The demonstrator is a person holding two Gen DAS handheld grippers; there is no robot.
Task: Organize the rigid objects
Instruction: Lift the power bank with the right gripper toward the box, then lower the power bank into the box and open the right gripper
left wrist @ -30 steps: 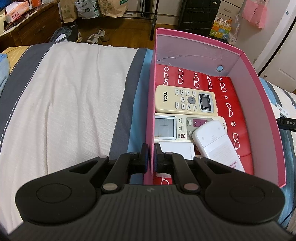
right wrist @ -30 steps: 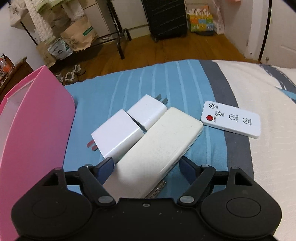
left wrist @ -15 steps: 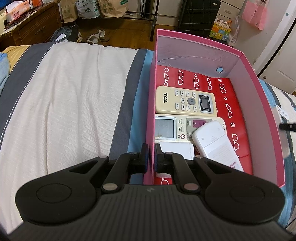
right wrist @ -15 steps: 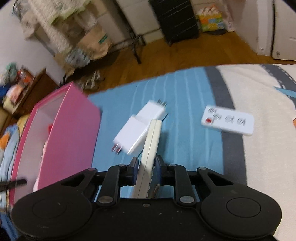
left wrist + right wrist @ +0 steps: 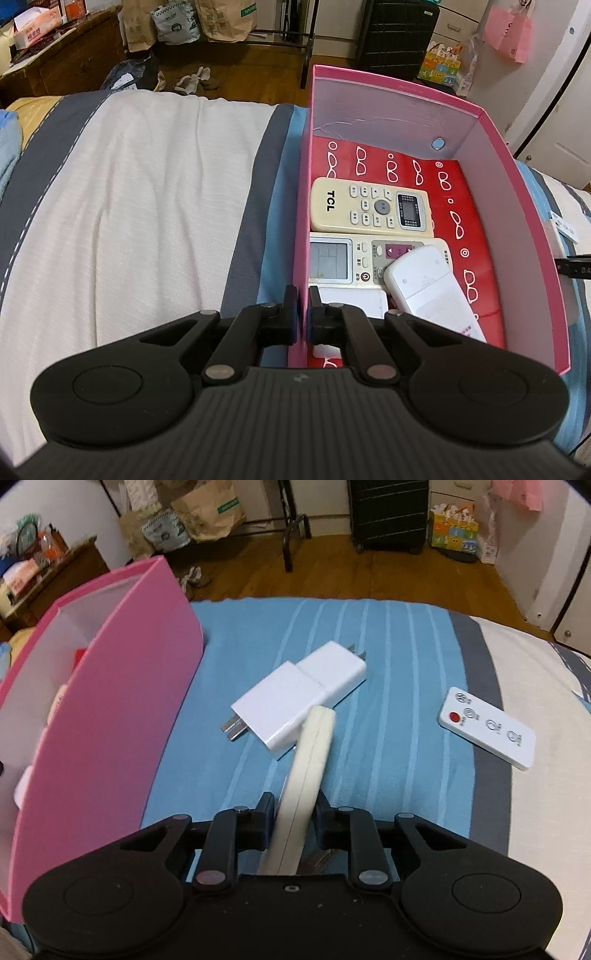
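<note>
My left gripper [image 5: 302,314] is shut on the near left wall of the pink box [image 5: 301,206]. Inside lie a cream TCL remote [image 5: 369,208], a second remote with a screen [image 5: 347,260], a white remote [image 5: 428,290] lying on it, and a white block [image 5: 351,301]. My right gripper [image 5: 294,814] is shut on a cream remote [image 5: 308,771], held on its edge above the blue bedspread. Two white plug adapters [image 5: 295,698] lie just beyond its tip. A flat white remote [image 5: 487,728] lies to the right. The pink box [image 5: 110,709] stands to the left.
The box and objects rest on a bed with white, grey and blue stripes [image 5: 147,206]. Beyond the bed's far edge is a wooden floor with paper bags [image 5: 210,515], a black suitcase [image 5: 388,513] and a metal rack leg [image 5: 291,542].
My right gripper closed on the cream remote, turned it onto its edge and lifted it off the bedspread. The left gripper stays shut on the box wall.
</note>
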